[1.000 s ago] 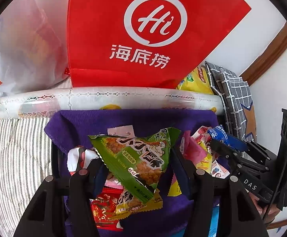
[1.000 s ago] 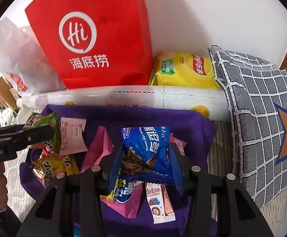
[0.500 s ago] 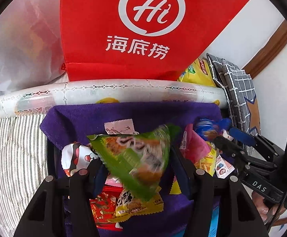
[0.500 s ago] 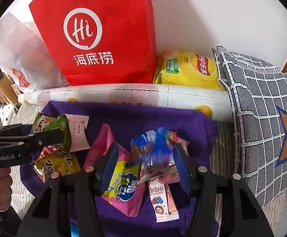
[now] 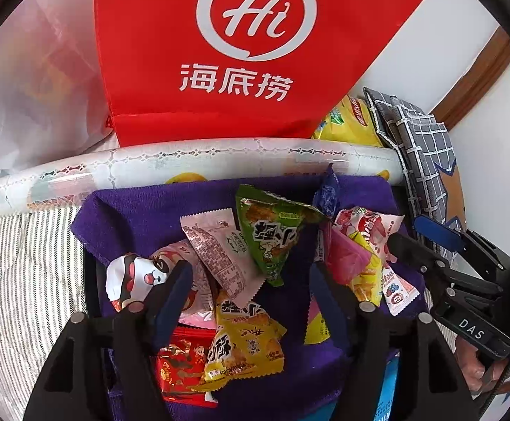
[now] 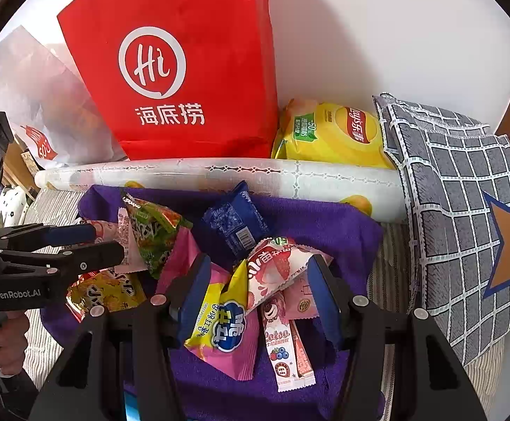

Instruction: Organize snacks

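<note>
A green snack packet (image 5: 272, 235) is seen lying on the purple cloth (image 5: 142, 210), just ahead of the left gripper (image 5: 251, 280) and between the lines of its fingers. The left gripper's jaws are spread wide and nothing is held between them. A dark blue packet (image 6: 235, 222) is found beyond the right gripper (image 6: 260, 273), against the far edge of the cloth, beside the green packet. The right gripper's jaws are likewise held wide, empty, above a strawberry packet (image 6: 276, 268) and a pink-and-yellow packet (image 6: 225, 326). A yellow packet (image 5: 244, 347) and a red packet (image 5: 181, 361) are seen near the left fingers. A red paper bag (image 6: 184, 66) is stood behind a rolled plastic sheet (image 6: 219, 175); its contents cannot be told.
</note>
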### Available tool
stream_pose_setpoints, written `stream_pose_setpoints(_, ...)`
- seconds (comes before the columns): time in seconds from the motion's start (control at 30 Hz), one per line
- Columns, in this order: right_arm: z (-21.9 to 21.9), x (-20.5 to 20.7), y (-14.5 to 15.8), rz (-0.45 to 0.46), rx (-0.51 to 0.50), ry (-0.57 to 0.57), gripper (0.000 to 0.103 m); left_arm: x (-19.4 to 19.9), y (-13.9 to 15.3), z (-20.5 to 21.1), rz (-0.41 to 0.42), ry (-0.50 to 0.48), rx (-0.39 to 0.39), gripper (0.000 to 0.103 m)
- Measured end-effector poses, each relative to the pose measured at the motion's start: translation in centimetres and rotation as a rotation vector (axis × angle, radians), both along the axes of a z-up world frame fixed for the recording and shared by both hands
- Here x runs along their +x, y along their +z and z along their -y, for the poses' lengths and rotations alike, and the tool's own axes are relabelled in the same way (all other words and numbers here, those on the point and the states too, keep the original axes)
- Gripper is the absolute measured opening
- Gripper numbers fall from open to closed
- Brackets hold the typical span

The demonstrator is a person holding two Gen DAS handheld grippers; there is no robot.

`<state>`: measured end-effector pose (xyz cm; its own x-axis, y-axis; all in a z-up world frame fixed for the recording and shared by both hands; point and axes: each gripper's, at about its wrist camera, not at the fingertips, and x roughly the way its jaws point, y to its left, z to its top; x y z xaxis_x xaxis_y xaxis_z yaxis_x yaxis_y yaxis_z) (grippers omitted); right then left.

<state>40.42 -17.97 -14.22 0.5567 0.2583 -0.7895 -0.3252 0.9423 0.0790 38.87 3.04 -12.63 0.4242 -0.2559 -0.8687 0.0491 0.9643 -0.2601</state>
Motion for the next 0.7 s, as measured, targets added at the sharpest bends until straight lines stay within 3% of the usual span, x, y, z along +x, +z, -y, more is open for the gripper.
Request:
stream_pose_setpoints(0.3,0.0,-0.8,1.3,0.02,0.009,-0.018,0.057,-0.9,1.3,0.5,0.025,-0.003,0.032,0.077)
stream_pose_setpoints(0.57,1.1,-4.4,4.0,0.05,0.031,-0.06,0.057,-4.5,5.1,0.8,0.087,-0.01,0.052,0.082)
stream_pose_setpoints(0.63,1.4,-5.7,4.8,0.054,0.033,-0.071,0.059,-5.9,6.1,0.8,0.102,-0.009,0.048,0.084)
stream_pose_setpoints(0.7,1.9,-7.4,5.8,0.056,0.045,-0.09,0.068,-7.3,6.9,0.6,0.114,-0.003,0.041,0.084)
